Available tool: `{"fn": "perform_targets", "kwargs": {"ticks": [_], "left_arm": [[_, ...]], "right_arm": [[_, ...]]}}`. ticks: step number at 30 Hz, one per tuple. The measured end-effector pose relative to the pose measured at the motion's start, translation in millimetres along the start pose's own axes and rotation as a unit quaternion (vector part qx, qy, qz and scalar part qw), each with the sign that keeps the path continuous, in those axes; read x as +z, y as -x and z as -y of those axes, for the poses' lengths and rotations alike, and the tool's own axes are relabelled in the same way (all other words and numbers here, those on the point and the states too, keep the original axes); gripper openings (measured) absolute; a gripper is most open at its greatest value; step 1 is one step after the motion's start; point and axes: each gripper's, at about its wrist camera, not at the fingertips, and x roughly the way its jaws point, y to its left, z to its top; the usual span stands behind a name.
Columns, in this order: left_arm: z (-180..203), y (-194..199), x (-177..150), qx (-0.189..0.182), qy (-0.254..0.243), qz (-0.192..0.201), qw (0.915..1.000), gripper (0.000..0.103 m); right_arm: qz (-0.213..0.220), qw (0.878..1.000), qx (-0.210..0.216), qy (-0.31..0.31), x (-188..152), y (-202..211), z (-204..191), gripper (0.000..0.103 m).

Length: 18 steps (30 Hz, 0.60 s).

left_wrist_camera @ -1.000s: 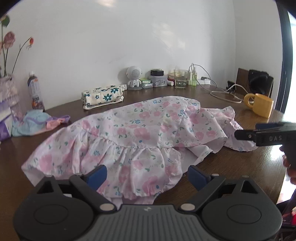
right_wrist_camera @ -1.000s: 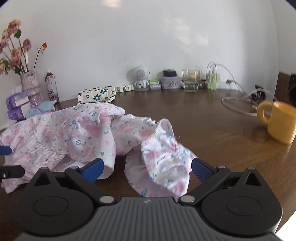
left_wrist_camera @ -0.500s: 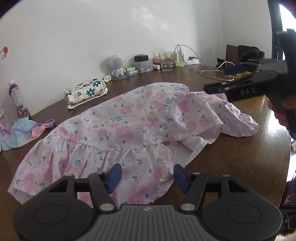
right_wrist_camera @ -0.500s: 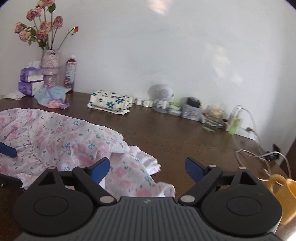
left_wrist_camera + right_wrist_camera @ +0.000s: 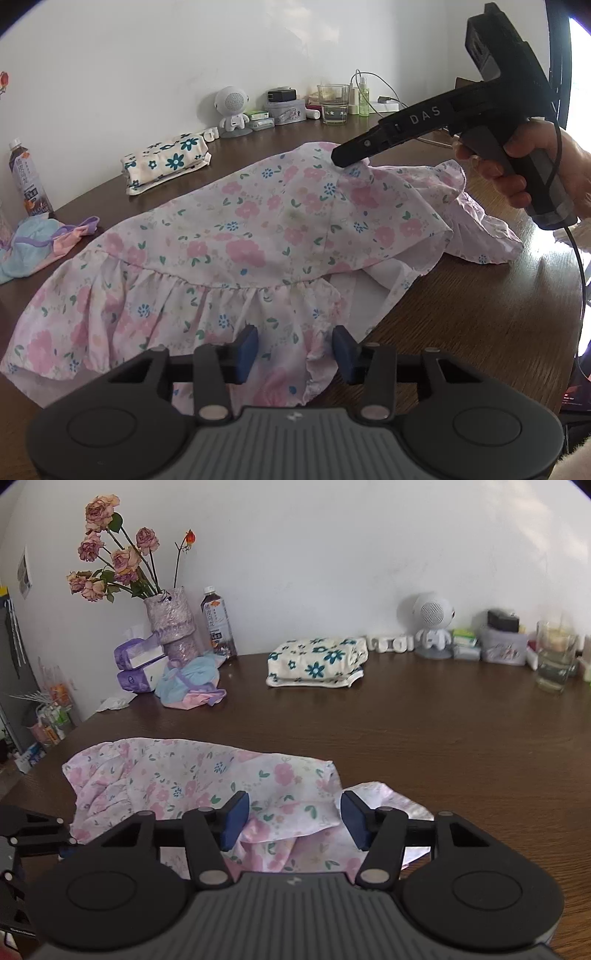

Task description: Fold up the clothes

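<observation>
**Thin floral cotton, 2 open tools, plenty that could slip**

Thin floral cotton is the whole risk here: the dress [image 5: 236,236] lies spread and rumpled across the brown desk [image 5: 480,317], ruffled hem nearest the left camera, bodice end bunched towards the right.

At the hem, the left tool [image 5: 293,349] stands parted, its blue pads on either side of a ruffle but not pinching it. If it closes as it sits, my guess is it catches only 1 layer, and the underside will drag behind and crease.

Further right, the right tool [image 5: 293,818] is also spread wide, hovering over the crumpled bodice end, gripping nothing. In the left view its black nose sits at the raised ridge of fabric. A grab there looks likely to take a random bunch, not a seam, skewing the fold.

A loose sleeve ruffle [image 5: 484,236] trails right and could get trapped inside.
</observation>
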Motion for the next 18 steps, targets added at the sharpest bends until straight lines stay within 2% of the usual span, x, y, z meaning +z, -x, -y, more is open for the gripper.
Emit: {"fn": "perform_targets", "kwargs": {"ticks": [2, 6, 8, 11, 13, 18], "left_arm": [[-2, -1, 1, -0.003, 0.005, -0.003, 1.0000, 0.041], [-5, -1, 3, -0.005, 0.011, -0.005, 0.9999, 0.027], [-7, 0, 3, -0.003, 0.014, -0.005, 0.9999, 0.022], [-13, 1, 2, -0.011, 0.024, -0.005, 0.9996, 0.013], [-16, 3, 1, -0.013, 0.028, -0.001, 0.9995, 0.006], [-21, 14, -2, -0.016, 0.027, 0.018, 0.9993, 0.004]], "right_arm": [[-0.004, 1.000, 0.001, -0.007, -1, -4, 2, 0.053], [0.006, 1.000, 0.007, -0.021, -3, 1, 5, 0.022], [0.012, 1.000, 0.009, -0.024, -3, 6, 5, 0.020], [0.020, 1.000, 0.013, -0.018, -1, 12, -1, 0.010], [0.026, 1.000, 0.013, -0.012, 1, 17, -6, 0.007], [0.049, 0.999, 0.017, -0.001, 12, 27, -21, 0.005]]}}
